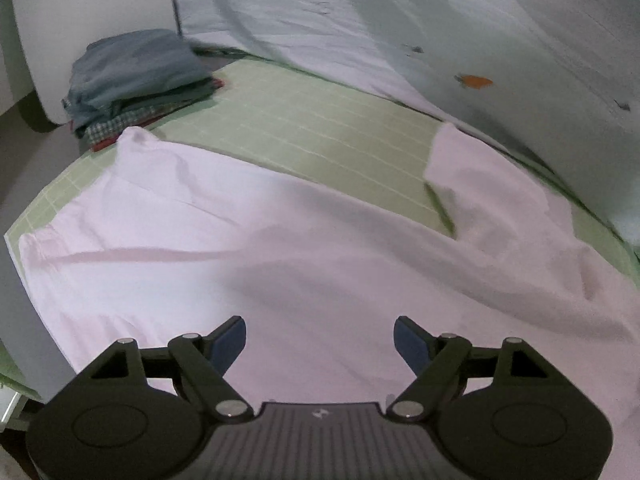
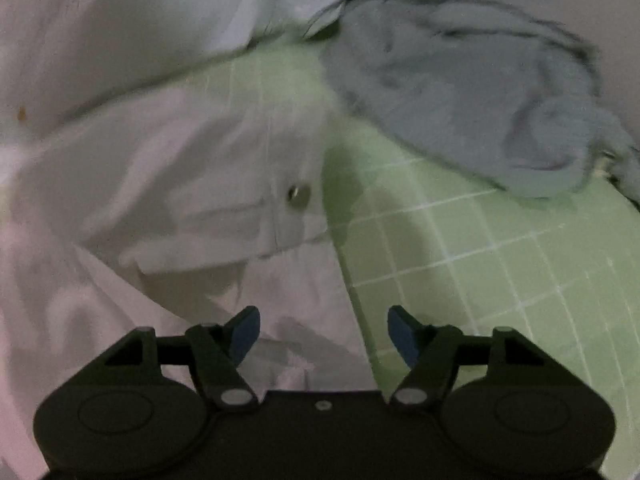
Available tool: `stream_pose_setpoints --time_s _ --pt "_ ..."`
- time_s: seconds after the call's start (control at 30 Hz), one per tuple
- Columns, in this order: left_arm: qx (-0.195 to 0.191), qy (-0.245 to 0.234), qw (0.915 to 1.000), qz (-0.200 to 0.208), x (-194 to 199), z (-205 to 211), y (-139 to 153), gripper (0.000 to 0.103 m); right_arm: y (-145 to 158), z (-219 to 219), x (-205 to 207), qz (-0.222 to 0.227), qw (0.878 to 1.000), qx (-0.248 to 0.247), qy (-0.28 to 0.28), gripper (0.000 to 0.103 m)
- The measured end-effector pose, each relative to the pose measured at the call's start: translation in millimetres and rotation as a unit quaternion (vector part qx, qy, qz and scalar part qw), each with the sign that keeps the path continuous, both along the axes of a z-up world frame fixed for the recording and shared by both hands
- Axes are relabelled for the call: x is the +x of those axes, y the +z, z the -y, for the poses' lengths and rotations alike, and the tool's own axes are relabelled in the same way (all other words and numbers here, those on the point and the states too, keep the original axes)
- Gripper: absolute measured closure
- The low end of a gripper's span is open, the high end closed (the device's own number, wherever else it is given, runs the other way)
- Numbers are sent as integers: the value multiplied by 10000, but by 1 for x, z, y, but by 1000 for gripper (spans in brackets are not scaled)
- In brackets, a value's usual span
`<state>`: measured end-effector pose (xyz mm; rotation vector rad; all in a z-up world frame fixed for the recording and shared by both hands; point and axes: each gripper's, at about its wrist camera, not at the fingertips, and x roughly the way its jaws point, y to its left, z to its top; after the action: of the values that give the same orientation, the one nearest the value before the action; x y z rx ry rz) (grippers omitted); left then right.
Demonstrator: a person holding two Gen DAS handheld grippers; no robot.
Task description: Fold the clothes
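Pale pink cloth fills most of what we see: a pink garment [image 1: 280, 264] lies spread across the lower and middle part of the left wrist view, one sleeve-like flap reaching up at the right of the frame. In the right wrist view we find the same pink garment [image 2: 168, 208] over the left half of the frame, creased, with a small metal snap [image 2: 298, 194] near its edge. It rests on a green mat [image 1: 312, 128] printed with a white grid, which shows bare above the cloth in the left view and at the lower right of the right view.

Our left hand-held gripper [image 1: 320, 340] hovers over the pink cloth with its jaws wide apart and nothing between them. Our right hand-held gripper [image 2: 324, 332] sits above the garment's edge where it meets the mat, jaws apart, gripping nothing.

A stack of folded clothes [image 1: 136, 80], grey-blue on top with checked fabric beneath, stands at the upper left of the left view. A white sheet [image 1: 440, 32] covers the upper right behind the mat.
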<state>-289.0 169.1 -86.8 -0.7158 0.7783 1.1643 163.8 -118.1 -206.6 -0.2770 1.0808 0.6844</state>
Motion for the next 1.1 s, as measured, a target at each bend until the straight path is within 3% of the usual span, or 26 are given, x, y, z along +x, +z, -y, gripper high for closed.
stream_pose_setpoints --time_s 0.07,0.1,0.13,0.27,0.4,0.57,0.6,0.67,0.73,0.8,0.93,1.0,1.07,1.1 --pt "-32 9 10000 10 10 15 1 21 0 -5 5 128 9998 -13 179 74" --pt "-48 14 10000 17 15 22 2 21 1 -7 7 203 9995 -12 258 80" --pt "-30 7 10000 13 19 28 4 21 2 -9 10 278 9990 -10 337 95" --pt "75 -20 10000 -44 29 54 10 21 12 -15 28 823 9958 27 396 96" --pt "124 38 9998 -175 29 74 12 21 33 -13 60 1201 9909 596 97 93" --pt "72 163 9996 -205 22 87 13 21 42 -6 45 1635 9858 374 102 68" --pt "68 166 9996 -202 22 89 13 21 46 6 38 1662 9850 465 51 55" --pt "42 159 9997 -196 21 93 12 21 52 30 23 1535 9852 762 -74 53" --pt "-30 113 9998 -176 23 95 9 21 47 50 14 982 9884 1155 -71 53" --pt "-140 37 9998 -134 28 96 6 21 35 62 -1 583 9905 1237 109 52" --pt "-221 -273 9994 -61 44 102 3 21 8 68 -27 560 9951 662 470 34" --pt "-235 -476 9986 -70 54 106 1 21 0 77 -38 398 9953 713 518 36" --pt "-261 -661 9974 -74 63 110 -2 21 -1 88 -48 337 9943 845 563 58" --pt "-276 -750 9968 -77 68 112 -3 21 0 92 -52 355 9933 897 641 74"
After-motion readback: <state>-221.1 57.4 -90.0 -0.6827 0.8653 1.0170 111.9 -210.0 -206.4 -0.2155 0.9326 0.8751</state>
